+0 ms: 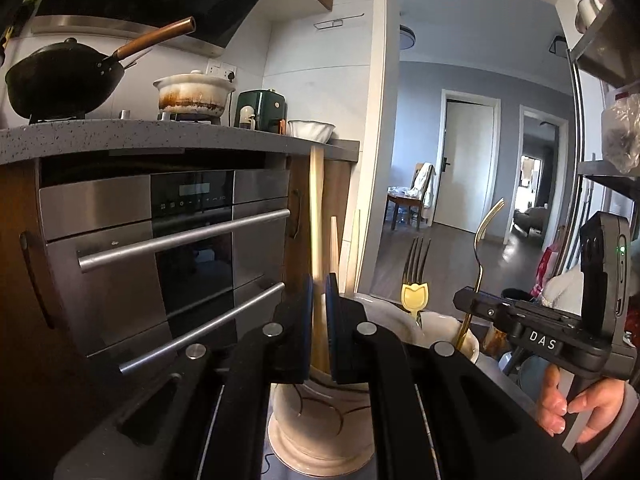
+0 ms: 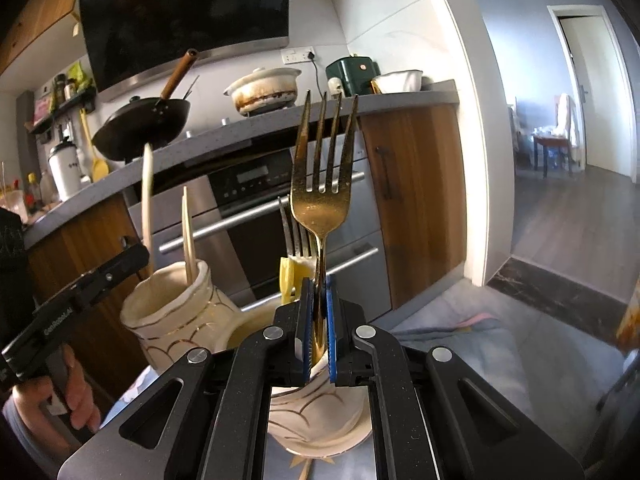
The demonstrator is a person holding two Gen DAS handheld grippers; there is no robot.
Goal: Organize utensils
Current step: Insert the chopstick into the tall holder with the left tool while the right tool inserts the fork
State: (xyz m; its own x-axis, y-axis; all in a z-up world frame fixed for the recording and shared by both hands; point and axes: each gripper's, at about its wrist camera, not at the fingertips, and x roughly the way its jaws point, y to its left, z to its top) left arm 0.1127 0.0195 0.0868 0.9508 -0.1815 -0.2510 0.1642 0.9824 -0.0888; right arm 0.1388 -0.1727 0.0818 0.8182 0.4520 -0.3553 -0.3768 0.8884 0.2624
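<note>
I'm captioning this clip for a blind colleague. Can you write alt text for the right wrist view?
The right gripper is shut on a gold fork, tines up, over a cream ceramic holder. A second cream holder to its left holds wooden chopsticks, with the left gripper beside it. Behind are an oven and a black wok.

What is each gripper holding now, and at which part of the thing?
The right gripper holds the gold fork by its handle, tines up. The left gripper holds a wooden chopstick on its lower shaft, above the cream jar.
</note>
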